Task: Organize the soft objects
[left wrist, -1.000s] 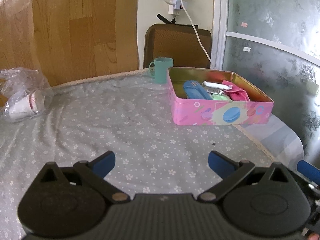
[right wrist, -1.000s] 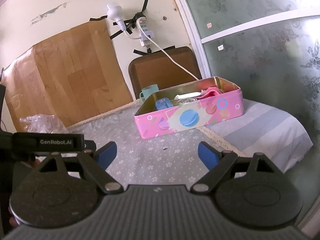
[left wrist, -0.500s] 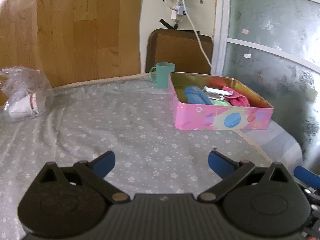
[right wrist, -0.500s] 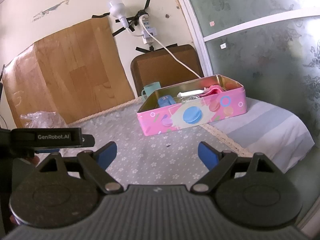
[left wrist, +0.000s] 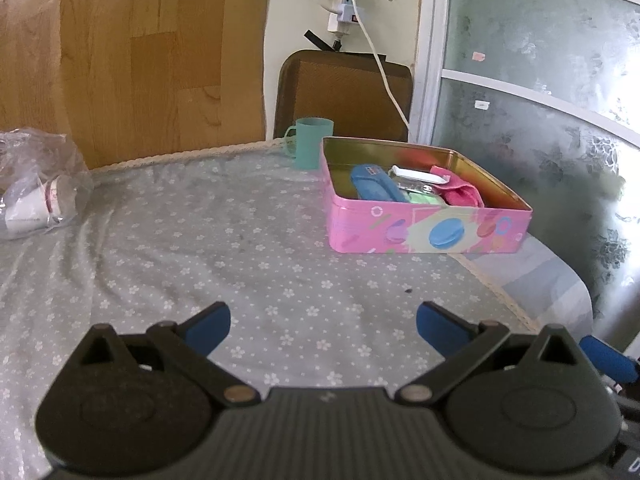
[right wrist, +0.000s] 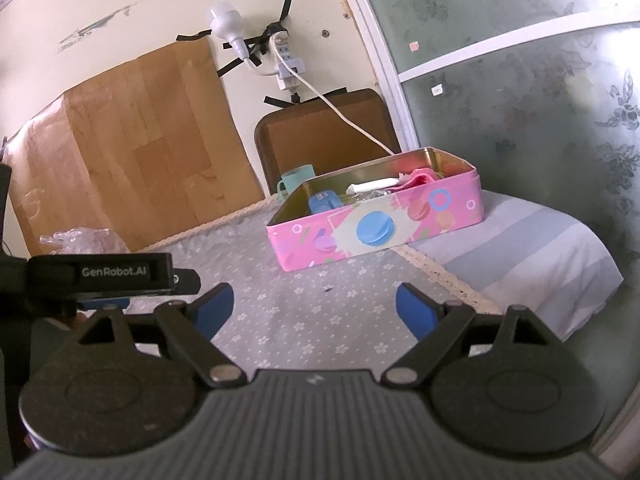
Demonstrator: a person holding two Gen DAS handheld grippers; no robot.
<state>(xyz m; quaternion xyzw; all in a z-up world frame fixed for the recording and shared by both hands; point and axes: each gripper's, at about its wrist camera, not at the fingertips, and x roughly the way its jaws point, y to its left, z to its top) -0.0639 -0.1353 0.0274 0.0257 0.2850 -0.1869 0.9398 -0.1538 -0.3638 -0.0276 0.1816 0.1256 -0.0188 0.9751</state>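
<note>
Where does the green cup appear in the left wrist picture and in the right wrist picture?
Left wrist view: the green cup stands above centre, just behind the far left corner of the pink tin.
Right wrist view: the green cup is near the centre, partly hidden behind the tin's far left corner.
Shared landmark: the brown chair back behind the cup.

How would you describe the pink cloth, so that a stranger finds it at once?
Find the pink tin on the flowered tablecloth. Inside, at its right end, lies the pink cloth, folded beside a white packet. It alone is soft and pink; the pouch is blue.
</note>
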